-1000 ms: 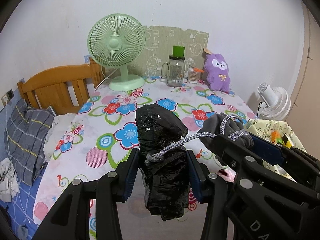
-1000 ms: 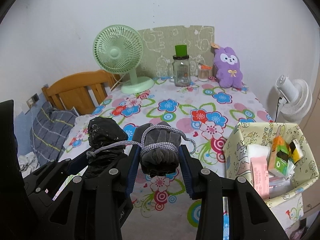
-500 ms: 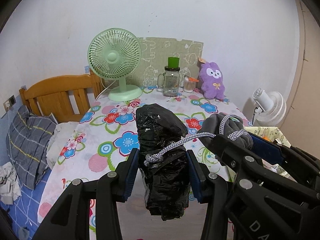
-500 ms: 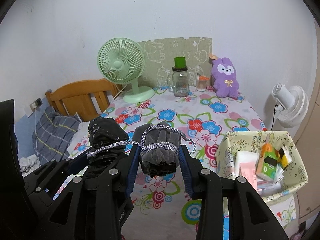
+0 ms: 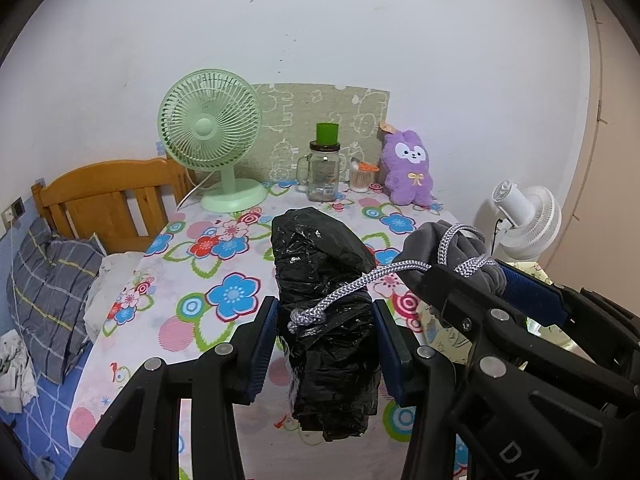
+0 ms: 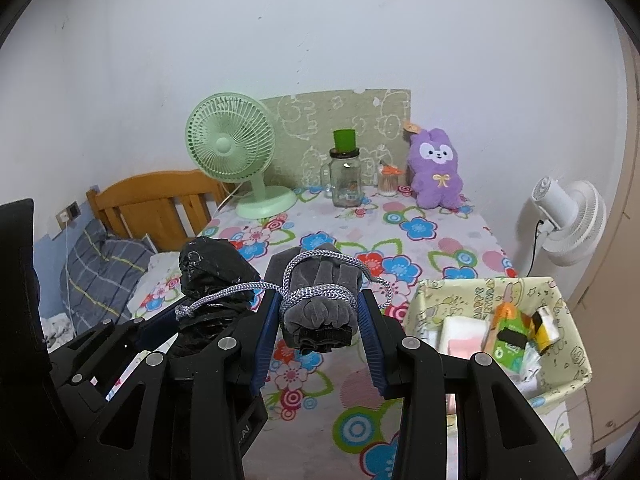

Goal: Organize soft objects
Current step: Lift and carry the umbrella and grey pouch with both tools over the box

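Observation:
My left gripper (image 5: 325, 322) is shut on a black plastic-wrapped bundle (image 5: 326, 280), held upright above the flowered table (image 5: 208, 272). My right gripper (image 6: 319, 308) is shut on a rolled grey cloth (image 6: 320, 304) wound with a grey-white cord (image 6: 316, 294). The same cord (image 5: 348, 288) runs across to a knot on the black bundle (image 6: 212, 276), which links the two. The grey roll (image 5: 448, 256) and the right gripper show at the right of the left wrist view. A purple plush rabbit (image 6: 436, 172) sits at the back of the table.
At the table's back stand a green desk fan (image 6: 236, 148), a glass jar mug with a green cup on it (image 6: 346, 176) and a small jar (image 6: 388, 180). A patterned box (image 6: 496, 320) with packets sits at the right, a white fan (image 6: 568, 216) behind it. A wooden headboard (image 5: 104, 196) and pillow (image 5: 48, 292) lie left.
Both grippers have pulled back and up together with their bundles, so more of the table and the box shows. The grips have not changed.

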Demonstrator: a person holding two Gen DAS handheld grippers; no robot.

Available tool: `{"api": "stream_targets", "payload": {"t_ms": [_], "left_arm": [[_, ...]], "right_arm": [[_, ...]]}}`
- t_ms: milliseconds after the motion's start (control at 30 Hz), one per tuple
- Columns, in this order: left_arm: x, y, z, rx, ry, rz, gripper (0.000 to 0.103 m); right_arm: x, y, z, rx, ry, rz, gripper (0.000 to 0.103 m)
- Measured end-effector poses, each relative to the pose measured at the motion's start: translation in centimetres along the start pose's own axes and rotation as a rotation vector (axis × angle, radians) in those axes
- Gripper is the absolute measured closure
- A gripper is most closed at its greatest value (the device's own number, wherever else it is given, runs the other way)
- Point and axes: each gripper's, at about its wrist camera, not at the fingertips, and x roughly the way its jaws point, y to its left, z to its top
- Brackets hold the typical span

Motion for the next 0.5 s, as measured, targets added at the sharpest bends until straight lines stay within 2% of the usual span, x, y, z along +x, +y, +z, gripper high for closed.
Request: {"api": "stream_targets", "payload": {"t_ms": [500], "left_arm": [[1.1,-4.1,0.9,0.033,0.002,-0.04,0.055]], "right_arm": [[-0.9,-4.0,0.5,0.034,-0.012,-0.033,0.06]]}}
